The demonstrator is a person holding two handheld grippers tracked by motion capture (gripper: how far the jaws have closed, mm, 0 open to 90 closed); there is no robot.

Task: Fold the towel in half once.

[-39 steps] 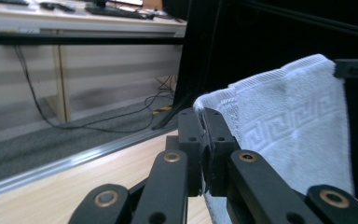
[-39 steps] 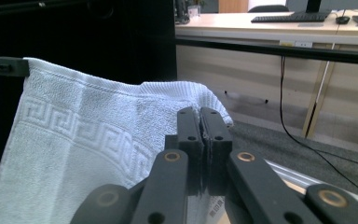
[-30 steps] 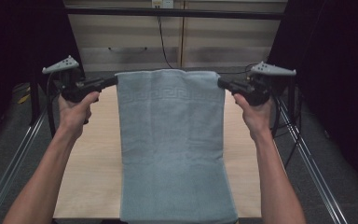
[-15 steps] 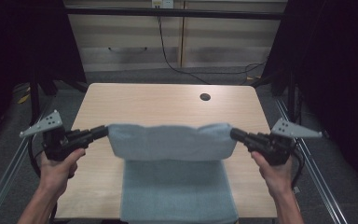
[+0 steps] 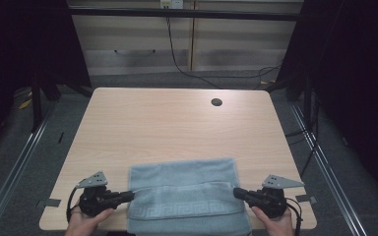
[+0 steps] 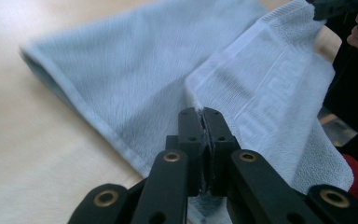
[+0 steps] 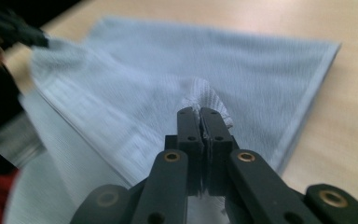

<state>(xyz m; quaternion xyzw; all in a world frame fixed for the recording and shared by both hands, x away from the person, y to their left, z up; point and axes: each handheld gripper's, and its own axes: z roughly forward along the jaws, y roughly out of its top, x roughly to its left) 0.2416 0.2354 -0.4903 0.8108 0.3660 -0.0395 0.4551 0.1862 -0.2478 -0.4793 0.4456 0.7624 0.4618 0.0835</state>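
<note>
Lying folded, pale blue patterned towel (image 5: 187,191)

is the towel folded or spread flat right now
Folded: the towel lies doubled on the table, its patterned edge pulled back over the lower layer.

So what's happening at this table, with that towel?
A person is folding a light blue towel on a wooden table, using hand-held tongs instead of fingers. The left tongs and the right tongs are each shut on one end of the towel's patterned edge. That edge is folded toward the person over the rest of the towel, which lies at the table's near side.
</note>
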